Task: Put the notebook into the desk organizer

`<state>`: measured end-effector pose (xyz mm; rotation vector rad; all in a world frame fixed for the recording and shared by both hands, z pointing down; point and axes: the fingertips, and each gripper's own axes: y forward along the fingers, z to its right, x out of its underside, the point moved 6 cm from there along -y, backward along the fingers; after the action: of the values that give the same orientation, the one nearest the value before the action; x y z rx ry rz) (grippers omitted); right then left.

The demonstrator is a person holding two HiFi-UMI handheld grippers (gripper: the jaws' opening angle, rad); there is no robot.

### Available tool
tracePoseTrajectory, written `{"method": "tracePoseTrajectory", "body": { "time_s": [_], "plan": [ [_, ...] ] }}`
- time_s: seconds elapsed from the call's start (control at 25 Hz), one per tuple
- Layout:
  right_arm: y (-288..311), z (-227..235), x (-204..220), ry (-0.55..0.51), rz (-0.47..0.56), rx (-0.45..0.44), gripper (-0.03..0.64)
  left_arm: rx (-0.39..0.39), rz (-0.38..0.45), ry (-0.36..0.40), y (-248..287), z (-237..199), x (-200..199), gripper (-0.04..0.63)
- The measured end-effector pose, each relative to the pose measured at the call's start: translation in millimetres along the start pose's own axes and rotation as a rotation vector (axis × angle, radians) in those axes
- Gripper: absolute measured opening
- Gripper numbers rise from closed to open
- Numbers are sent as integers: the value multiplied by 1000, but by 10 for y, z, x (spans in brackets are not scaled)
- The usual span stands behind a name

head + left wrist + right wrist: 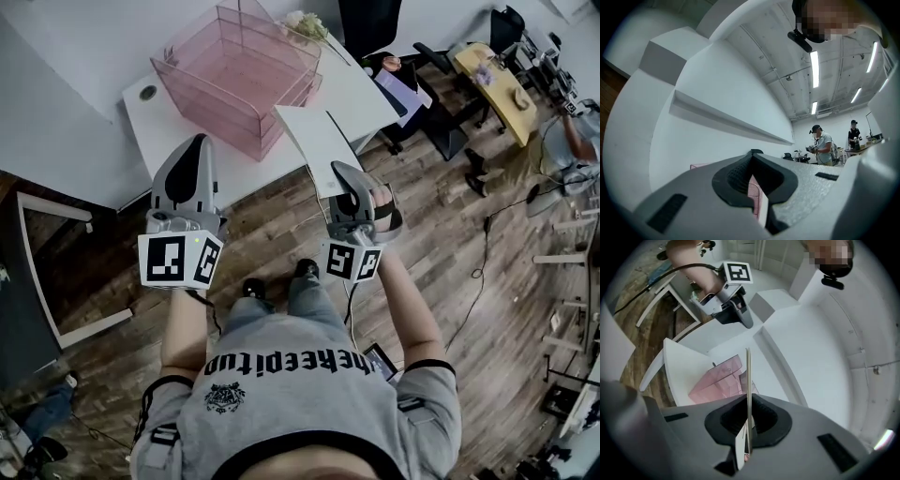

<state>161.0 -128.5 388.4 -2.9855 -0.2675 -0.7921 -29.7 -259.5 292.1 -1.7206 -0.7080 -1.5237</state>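
The pink wire desk organizer (pixel 239 80) stands on the white desk (pixel 173 136). My right gripper (pixel 339 171) is shut on the near edge of the white notebook (pixel 317 141), which hangs over the desk's front right edge, just right of the organizer. In the right gripper view the notebook (pixel 748 376) shows edge-on between the jaws, with the organizer (pixel 715 380) beyond it. My left gripper (pixel 200 141) hovers at the desk's front edge, left of the notebook, jaws shut and holding nothing. Through its jaws a slice of the organizer (pixel 753 197) shows.
A small bunch of flowers (pixel 305 23) lies behind the organizer. Office chairs and a yellow table (pixel 497 80) stand at the right over wooden floor. A white frame (pixel 56 272) leans at the left. Two people (pixel 822 145) stand far across the room.
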Motion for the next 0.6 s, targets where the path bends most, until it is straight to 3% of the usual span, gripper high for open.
{"method": "tracePoseTrajectory", "body": {
  "time_s": [0.6],
  "plan": [
    [214, -367, 891, -326, 153, -157, 11, -146, -32, 12, 191, 417, 219, 3]
  ]
}}
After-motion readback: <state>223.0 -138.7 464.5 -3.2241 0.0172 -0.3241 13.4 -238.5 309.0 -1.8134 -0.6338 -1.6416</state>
